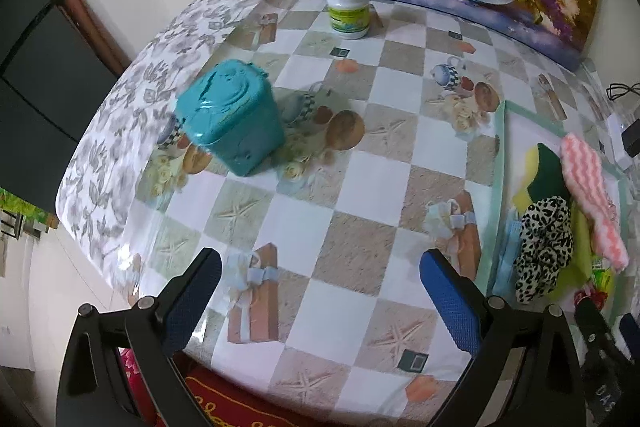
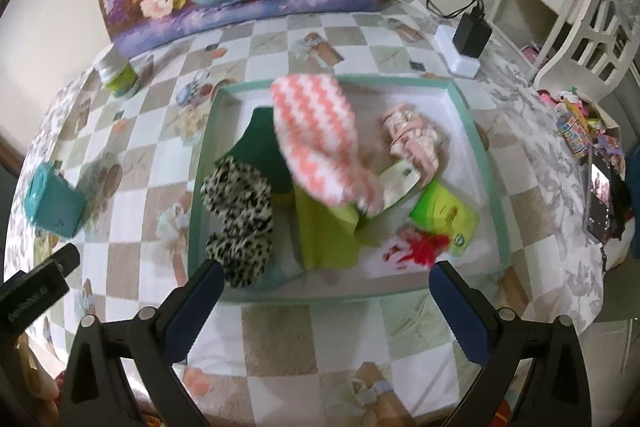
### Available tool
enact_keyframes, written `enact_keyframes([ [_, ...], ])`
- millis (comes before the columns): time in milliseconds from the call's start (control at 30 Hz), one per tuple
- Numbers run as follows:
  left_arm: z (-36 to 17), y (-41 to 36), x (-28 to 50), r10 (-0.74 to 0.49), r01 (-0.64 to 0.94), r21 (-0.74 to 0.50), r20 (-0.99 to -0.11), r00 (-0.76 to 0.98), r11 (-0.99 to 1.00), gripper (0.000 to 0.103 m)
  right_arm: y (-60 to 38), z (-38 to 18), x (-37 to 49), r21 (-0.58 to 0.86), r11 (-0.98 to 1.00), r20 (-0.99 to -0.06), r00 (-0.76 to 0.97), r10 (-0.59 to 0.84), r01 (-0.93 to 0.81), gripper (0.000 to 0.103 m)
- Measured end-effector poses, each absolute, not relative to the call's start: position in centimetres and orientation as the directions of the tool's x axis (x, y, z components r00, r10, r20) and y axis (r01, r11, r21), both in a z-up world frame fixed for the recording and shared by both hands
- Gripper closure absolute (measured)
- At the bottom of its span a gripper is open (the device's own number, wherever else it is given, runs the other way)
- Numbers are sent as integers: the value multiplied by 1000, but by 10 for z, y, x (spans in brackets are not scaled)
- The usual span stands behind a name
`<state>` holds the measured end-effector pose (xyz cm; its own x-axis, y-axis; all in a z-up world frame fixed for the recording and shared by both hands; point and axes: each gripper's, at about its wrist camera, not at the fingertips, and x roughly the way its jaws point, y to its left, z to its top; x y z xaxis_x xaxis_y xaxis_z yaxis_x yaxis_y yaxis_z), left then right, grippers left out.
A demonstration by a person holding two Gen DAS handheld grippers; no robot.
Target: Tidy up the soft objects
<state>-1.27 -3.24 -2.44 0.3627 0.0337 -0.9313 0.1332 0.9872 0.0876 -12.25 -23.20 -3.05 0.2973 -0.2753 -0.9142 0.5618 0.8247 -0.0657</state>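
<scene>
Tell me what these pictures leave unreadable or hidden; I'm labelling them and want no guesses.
- White bottle: label print too small in the left wrist view, blurred in the right.
- Blue item in the tray: mostly hidden by the leopard-print fabric; unidentifiable.
- Pink-and-white cloth: blurred in the right wrist view, covering what lies beneath.
- Teal container: lid shut, contents unseen.

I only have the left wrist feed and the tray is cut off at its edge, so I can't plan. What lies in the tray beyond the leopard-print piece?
Observer: Right of the pink-and-white zigzag cloth, a pale pink floral fabric bundle lies in the tray.
Operator: Anything near the tray's front edge?
Observer: A red fluffy piece lies there, beside a green packet.
Operator: Is the right gripper holding anything?
Observer: No, the right gripper is open and empty, in front of the tray.
</scene>
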Motion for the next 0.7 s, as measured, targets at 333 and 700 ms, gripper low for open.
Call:
enact_keyframes([
  [333, -13, -13, -31, -18, 156, 48, -918, 396, 987, 4, -218, -33, -137, -69, 825, -914, 296, -277, 560, 0],
  [700, -5, -6, -38, -79, 207, 7, -910, 407, 978, 4, -213, -19, -149, -87, 810, -890, 319, -324, 579, 0],
])
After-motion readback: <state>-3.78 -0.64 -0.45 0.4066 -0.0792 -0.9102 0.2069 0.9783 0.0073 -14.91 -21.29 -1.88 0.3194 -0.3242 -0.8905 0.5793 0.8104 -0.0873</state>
